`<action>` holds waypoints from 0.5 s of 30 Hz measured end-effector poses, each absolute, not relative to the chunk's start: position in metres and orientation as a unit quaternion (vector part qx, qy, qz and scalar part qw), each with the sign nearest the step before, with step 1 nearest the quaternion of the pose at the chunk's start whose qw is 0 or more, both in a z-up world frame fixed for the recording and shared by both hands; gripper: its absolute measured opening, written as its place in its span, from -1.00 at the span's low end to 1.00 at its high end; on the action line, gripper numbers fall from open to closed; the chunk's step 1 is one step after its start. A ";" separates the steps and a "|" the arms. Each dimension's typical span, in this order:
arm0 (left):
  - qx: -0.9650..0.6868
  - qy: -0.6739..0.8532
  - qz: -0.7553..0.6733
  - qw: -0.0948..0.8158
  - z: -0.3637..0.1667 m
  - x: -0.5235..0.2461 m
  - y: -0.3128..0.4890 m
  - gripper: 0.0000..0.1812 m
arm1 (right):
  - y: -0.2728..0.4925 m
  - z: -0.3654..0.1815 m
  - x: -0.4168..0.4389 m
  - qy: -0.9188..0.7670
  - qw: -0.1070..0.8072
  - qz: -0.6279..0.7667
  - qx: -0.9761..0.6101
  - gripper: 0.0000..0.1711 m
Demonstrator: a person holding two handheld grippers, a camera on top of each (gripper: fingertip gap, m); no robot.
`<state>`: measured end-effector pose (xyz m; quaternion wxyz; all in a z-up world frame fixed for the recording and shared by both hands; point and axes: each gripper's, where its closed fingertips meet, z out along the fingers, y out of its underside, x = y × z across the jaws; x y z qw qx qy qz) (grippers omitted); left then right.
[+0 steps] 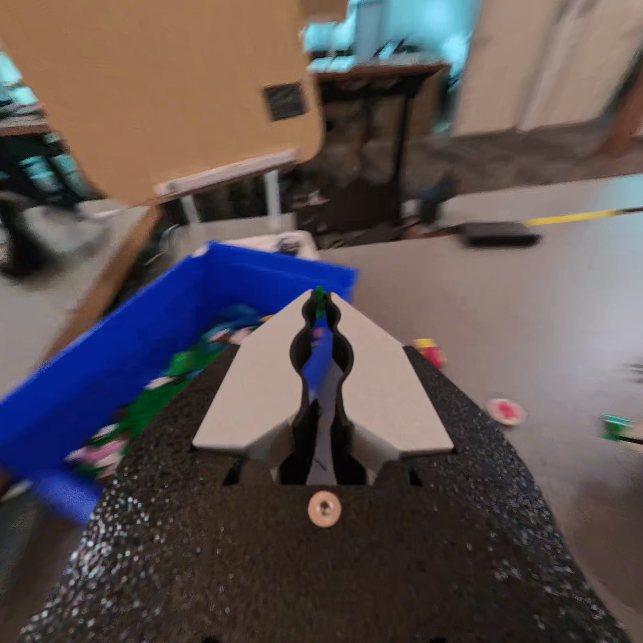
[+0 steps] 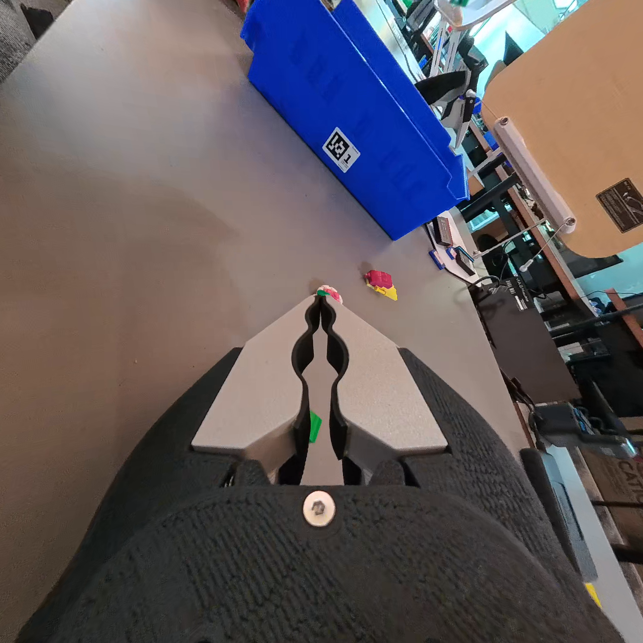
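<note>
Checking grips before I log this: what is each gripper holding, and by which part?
Left gripper: a small green piece, pinched at the very fingertips; which part, too blurred to tell. Right gripper: shut at a white, pink and green piece, apparently its green edge.

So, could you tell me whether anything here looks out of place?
A few small toy pieces lie loose on the grey table outside the blue bin: a red-and-yellow piece and a pink-and-white one.
</note>
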<state>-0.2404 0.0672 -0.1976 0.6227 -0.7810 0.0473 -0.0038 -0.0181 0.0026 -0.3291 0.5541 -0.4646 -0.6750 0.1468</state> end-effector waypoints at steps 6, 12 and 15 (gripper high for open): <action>-0.897 -0.029 0.059 0.437 -0.252 -0.330 0.083 -0.48 | 0.001 -0.327 -0.017 -0.671 0.558 0.156 -0.463 -1.00; -0.954 -0.022 0.049 0.295 -0.296 -0.331 0.056 -0.32 | 0.001 -0.322 -0.015 -0.662 0.567 0.167 -0.460 -1.00; -0.967 -0.037 -0.051 0.249 -0.305 -0.310 0.046 -0.34 | 0.000 -0.322 -0.016 -0.664 0.567 0.167 -0.459 -1.00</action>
